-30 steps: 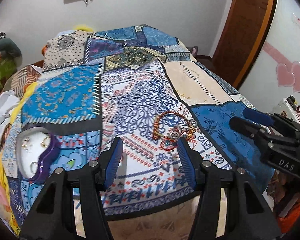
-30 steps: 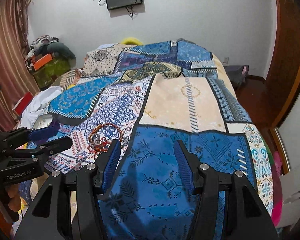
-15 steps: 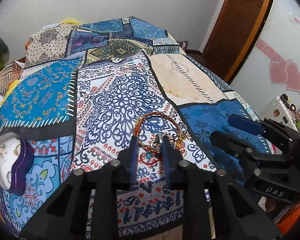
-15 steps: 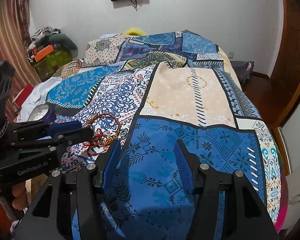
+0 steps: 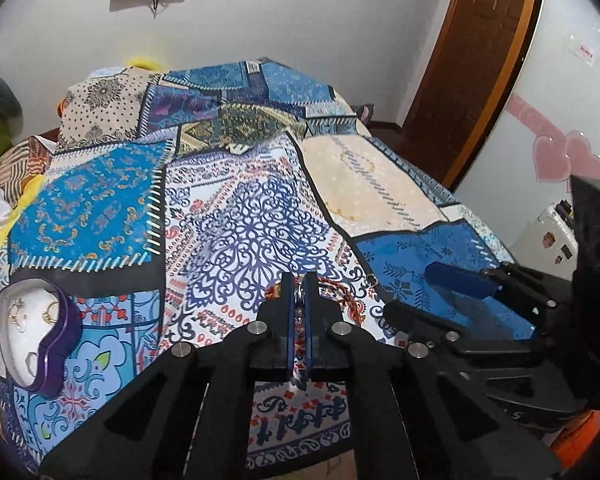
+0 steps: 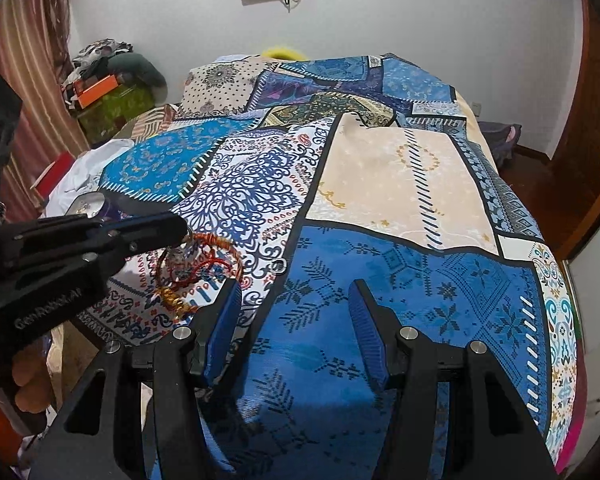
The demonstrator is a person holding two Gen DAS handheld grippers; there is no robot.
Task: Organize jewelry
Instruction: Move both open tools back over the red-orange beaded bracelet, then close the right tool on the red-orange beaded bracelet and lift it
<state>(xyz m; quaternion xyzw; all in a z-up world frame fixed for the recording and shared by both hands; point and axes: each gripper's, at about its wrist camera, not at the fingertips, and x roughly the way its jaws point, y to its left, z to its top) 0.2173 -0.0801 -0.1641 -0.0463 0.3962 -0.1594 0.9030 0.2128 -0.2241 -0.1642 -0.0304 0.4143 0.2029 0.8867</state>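
A tangle of bracelets (image 6: pixel 198 268), red, orange and gold cords with a small silver charm, lies near the front edge of the patterned bedspread (image 6: pixel 392 176). My left gripper (image 5: pixel 299 280) is shut on part of this tangle; a strand shows between its blue pads, and the braided loop (image 5: pixel 342 294) pokes out to its right. In the right wrist view the left gripper (image 6: pixel 176 226) pinches the charm end. My right gripper (image 6: pixel 294 312) is open and empty over the blue patch, just right of the bracelets. A purple-rimmed white jewelry tray (image 5: pixel 32 332) holding a few rings sits at the left.
The bed fills most of both views. A small metal ring (image 6: pixel 279 267) lies on the cover right of the bracelets. Clothes and boxes (image 6: pixel 108 84) pile up at the far left, a wooden door (image 5: pixel 476 60) stands at the right, and a white appliance (image 5: pixel 552 232) is beside the bed.
My left gripper moved forward onto the bracelets and closed from wide open to shut on them. My right gripper stayed open and shifted slightly closer to the bed.
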